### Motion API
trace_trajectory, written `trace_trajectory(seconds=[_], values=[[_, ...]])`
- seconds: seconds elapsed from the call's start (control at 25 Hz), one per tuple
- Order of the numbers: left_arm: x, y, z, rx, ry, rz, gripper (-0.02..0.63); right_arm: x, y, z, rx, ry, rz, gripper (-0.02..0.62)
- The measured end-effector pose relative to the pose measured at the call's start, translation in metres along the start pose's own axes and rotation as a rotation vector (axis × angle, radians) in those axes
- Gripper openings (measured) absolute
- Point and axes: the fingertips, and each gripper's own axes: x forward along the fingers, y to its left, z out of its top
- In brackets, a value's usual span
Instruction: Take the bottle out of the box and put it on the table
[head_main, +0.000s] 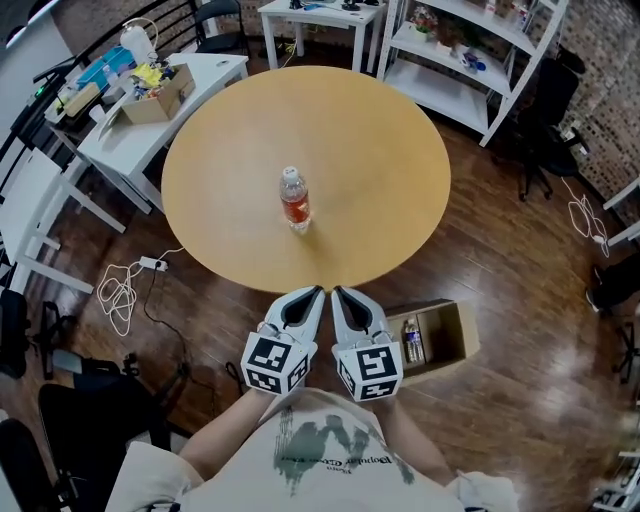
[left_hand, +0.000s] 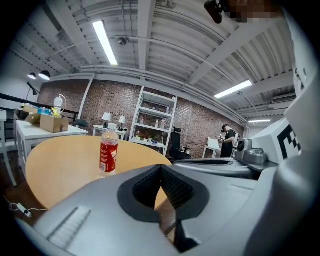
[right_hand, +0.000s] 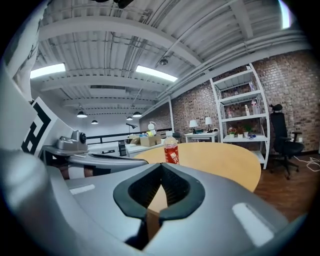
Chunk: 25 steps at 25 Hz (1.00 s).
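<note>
Shirt (head_main: 320, 450) front nearest; beyond it left tongs (head_main: 318, 292) and right tongs (head_main: 338, 292) side by side, each pair shut together, nothing between. Bottle (head_main: 294, 200) stands upright on surface (head_main: 380, 150), ahead of both tongs, well apart from them. Box (head_main: 470, 340) on floor (head_main: 500, 250), just right of right tongs, top open. Judgement: bottle light, smooth plastic, thin wall may give; take at labelled mid-body, moderate squeeze. Count: tongs 2; box 1; bottle on surface 1; one bottle-like item (head_main: 412, 341) in box, too small to confirm
</note>
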Motion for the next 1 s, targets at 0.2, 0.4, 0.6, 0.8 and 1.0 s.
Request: trace_trajectory(seconds=[0.2, 0.4, 0.6, 0.8, 1.0], values=[[-0.019, -0.014, -0.011, 0.007, 0.002, 0.012, 0.0, -0.018, 0.007, -0.007, 0.006, -0.007, 0.01, 0.0], [-0.039, -0.019, -0.018, 0.006, 0.003, 0.027, 0.0, -0.032, 0.016, -0.016, 0.013, -0.007, 0.004, 0.0], [-0.058, -0.02, -0.022, 0.001, -0.004, 0.035, 0.0, -0.043, 0.032, -0.023, 0.009, -0.008, 0.003, 0.0], [-0.069, -0.028, -0.034, -0.011, -0.002, 0.032, 0.0, -0.057, 0.041, -0.035, 0.01, 0.0, 0.003, 0.0], [-0.078, -0.036, -0.039, -0.014, 0.001, 0.025, 0.0, -0.067, 0.044, -0.039, 0.012, 0.001, -0.01, 0.0]])
